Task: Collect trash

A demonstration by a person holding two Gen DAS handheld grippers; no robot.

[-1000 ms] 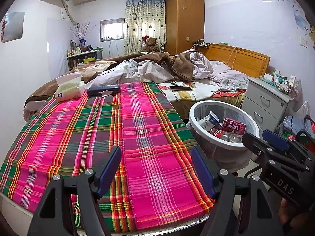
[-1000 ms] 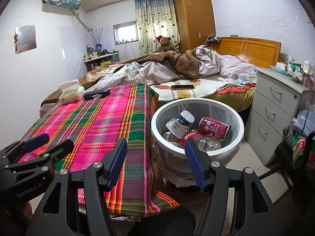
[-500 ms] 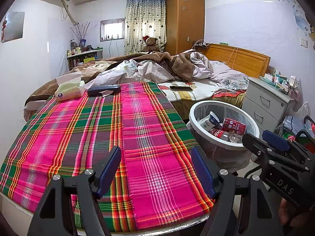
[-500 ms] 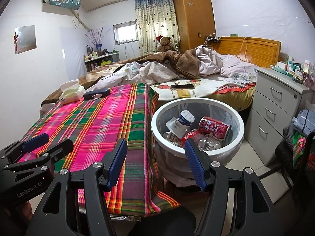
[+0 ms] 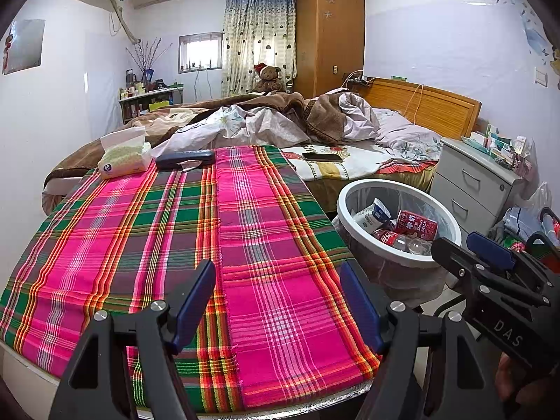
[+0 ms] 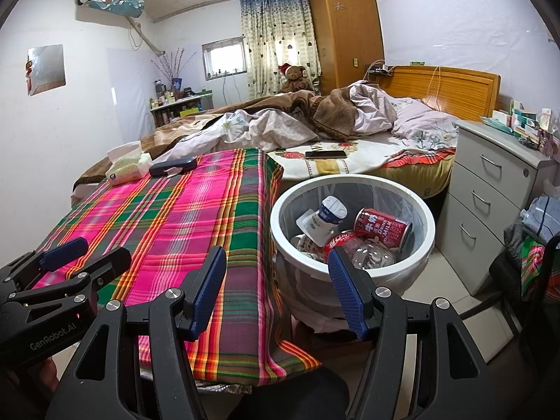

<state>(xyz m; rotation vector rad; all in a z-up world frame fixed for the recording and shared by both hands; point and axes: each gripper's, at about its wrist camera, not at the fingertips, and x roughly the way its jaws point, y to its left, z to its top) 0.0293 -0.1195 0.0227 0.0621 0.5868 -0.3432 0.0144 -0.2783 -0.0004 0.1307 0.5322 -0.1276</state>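
both grippers (image 5: 278,302) (image 6: 276,288) agape, empty; trash in bin (image 6: 416,262)

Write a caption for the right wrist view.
Open right gripper hovers beside plaid table, facing a bin holding cans and bottles.

**Trash gathered in the bin**

A round white plastic waste bin (image 6: 351,273), lined with a thin translucent bag, stands on the floor just beside the plaid-covered table. Inside it lie a red drink can (image 6: 382,225) on its side, a white blue-capped pouch (image 6: 323,218) tilted against the wall, and a crushed clear plastic bottle (image 6: 371,255).
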